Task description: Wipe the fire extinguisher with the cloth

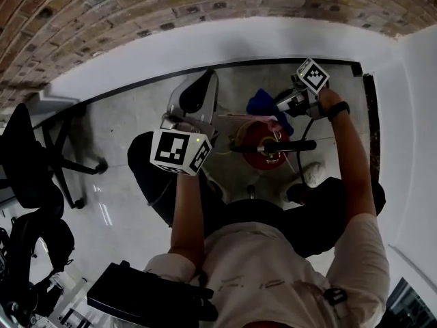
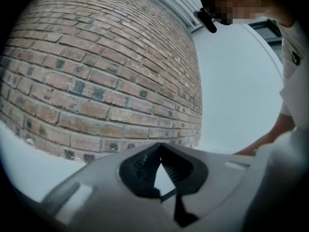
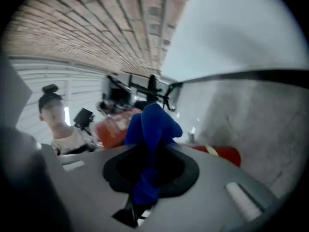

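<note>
**Right gripper** (image 3: pixel 150 161): in my right hand, held just above and beyond the fire extinguisher. Its jaws are clamped on the cloth, which fills the gap between them.

**Cloth** (image 3: pixel 153 122): blue and bunched, standing out of the jaws in a crumpled knot. In the head view it sits at the far side of the fire extinguisher's top. I cannot tell whether it touches the red body.

**Fire extinguisher** (image 1: pixel 258 139): red, on the floor in front of me and seen from above, between my legs and the wall. A black handle (image 1: pixel 287 145) lies across its top and points to my right.

**Left gripper** (image 2: pixel 162 164): in my left hand, raised to the left of the fire extinguisher and apart from it. Its jaws stand a little apart with nothing between them, and only pale wall shows through the gap. It faces the brick wall.

**Brick wall** (image 2: pixel 96 71): reddish-brown courses with a plain white band below them.

**Floor** (image 1: pixel 123 203): grey and glossy.

**Office chair** (image 1: pixel 34 162): black, off to my left, well apart from the fire extinguisher.

**Shoe** (image 1: pixel 313 173): light-coloured, near the fire extinguisher on its right side.
</note>
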A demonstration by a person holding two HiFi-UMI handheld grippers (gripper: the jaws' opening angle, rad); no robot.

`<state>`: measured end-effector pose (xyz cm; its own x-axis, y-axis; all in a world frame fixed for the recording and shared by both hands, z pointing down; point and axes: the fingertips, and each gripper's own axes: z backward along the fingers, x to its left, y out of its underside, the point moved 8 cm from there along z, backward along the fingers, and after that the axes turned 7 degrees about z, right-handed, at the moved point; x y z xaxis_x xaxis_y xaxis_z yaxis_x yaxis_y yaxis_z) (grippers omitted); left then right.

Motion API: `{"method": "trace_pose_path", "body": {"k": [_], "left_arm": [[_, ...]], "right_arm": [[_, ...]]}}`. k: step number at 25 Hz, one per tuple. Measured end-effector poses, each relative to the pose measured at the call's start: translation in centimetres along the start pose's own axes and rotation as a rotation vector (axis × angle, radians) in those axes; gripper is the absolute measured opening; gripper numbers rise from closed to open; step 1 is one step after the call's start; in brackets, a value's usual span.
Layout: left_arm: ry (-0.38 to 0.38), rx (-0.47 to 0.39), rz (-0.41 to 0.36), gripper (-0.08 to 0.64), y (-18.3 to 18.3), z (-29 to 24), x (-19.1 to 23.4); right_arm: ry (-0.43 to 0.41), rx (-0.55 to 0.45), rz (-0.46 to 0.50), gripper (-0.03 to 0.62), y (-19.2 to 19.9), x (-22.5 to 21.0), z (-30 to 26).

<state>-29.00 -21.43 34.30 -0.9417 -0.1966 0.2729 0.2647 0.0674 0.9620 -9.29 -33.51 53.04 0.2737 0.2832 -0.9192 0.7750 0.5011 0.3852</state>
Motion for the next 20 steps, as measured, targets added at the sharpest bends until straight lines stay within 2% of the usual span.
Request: {"method": "trace_pose_path", "body": {"k": [2, 4, 7, 9, 12, 14, 17, 18, 20], "left_arm": [[-0.010, 0.013, 0.009, 0.002, 0.0, -0.1, 0.1], [-0.030, 0.036, 0.015, 0.002, -0.1, -0.3, 0.1], [-0.055, 0.045, 0.023, 0.002, 0.3, -0.2, 0.5], [-0.083, 0.052, 0.029, 0.002, 0.9, 0.2, 0.9], [-0.122, 0.079, 0.028, 0.002, 2.0, 0.9, 1.3], [-0.145, 0.087, 0.024, 0.002, 2.5, 1.5, 1.6], [-0.175, 0.077, 0.016, 0.002, 2.2, 2.6, 2.2], [-0.179, 0.073, 0.015, 0.002, 2.0, 2.9, 2.3], [-0.179, 0.059, 0.019, 0.002, 1.5, 3.5, 2.6]], "right_arm": [[0.073, 0.061, -0.154, 0.058, 2.9, -5.2, -1.0], [0.169, 0.061, -0.238, 0.058, 5.2, -10.4, -1.5], [0.240, 0.017, -0.292, 0.060, 7.8, -16.8, -3.1], [0.331, 0.013, -0.338, 0.060, 9.3, -20.5, -3.8], [0.559, 0.143, -0.335, 0.058, 11.8, -24.8, -3.7], [0.660, 0.245, -0.295, 0.057, 12.6, -26.2, -3.6], [0.684, 0.358, -0.215, 0.058, 11.3, -25.5, -3.5], [0.653, 0.376, -0.181, 0.058, 10.2, -24.3, -3.5], [0.516, 0.341, -0.109, 0.059, 6.3, -20.0, -3.5]]}}
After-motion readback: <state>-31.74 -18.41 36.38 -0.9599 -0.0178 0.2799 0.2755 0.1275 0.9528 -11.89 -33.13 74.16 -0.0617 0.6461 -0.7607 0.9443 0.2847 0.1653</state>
